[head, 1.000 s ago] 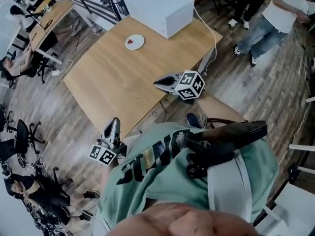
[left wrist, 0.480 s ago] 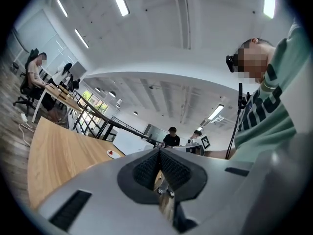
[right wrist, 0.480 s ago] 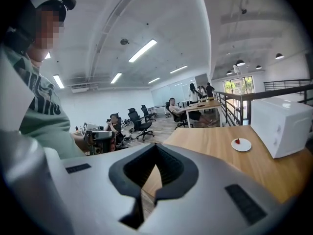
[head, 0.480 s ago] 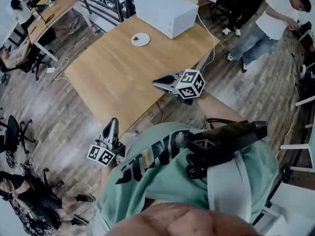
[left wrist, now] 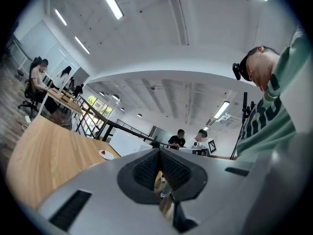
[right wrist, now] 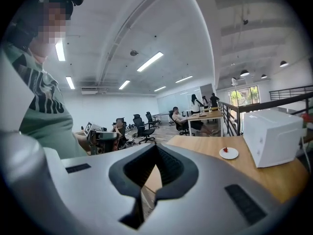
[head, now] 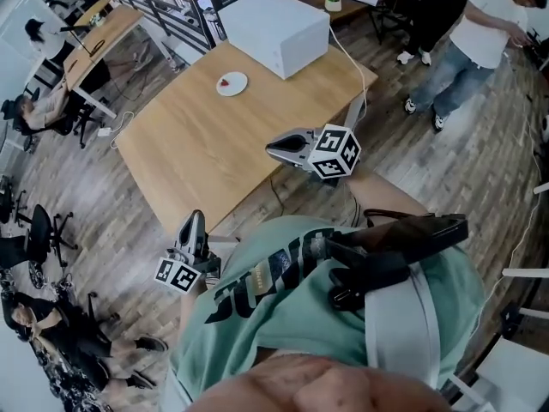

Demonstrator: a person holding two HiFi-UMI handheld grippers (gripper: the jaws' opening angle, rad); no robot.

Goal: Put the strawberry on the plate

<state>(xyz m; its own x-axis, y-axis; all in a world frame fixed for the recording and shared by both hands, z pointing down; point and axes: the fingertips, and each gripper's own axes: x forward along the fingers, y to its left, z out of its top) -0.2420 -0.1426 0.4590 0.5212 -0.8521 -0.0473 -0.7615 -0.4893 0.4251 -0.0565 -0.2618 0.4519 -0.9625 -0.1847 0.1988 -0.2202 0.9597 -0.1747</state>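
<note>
Our left tongs (head: 195,217) are pressed shut, the ribbed pads meeting along one line with nothing caught between them. Our right tongs (head: 271,149) are closed the same way and just as empty. We hold both close to the body and roughly level. The left pair sits off the near edge of the tabletop (head: 206,148), over the floor (head: 103,221), and the right pair sits at the near right corner. We read this as a resting carry rather than a reach: closed, empty tongs held back from the work suggest nothing is left to pick up from here.

Further out, the tabletop is bare wood across most of its span. The strawberry (head: 225,81) lies on the small white plate (head: 233,85) at the far side. It is well apart from both pairs of tongs, with the whole stretch of wood between. Just beyond the plate stands a white box (head: 274,20), near it but not touching.

From the right gripper view the plate shows ahead and to the right of the closed tips, beside the box. From the left gripper view it shows to the left of them, small and distant. Since the berry is already on the plate, we judge the task's aim met as things lie.
</note>
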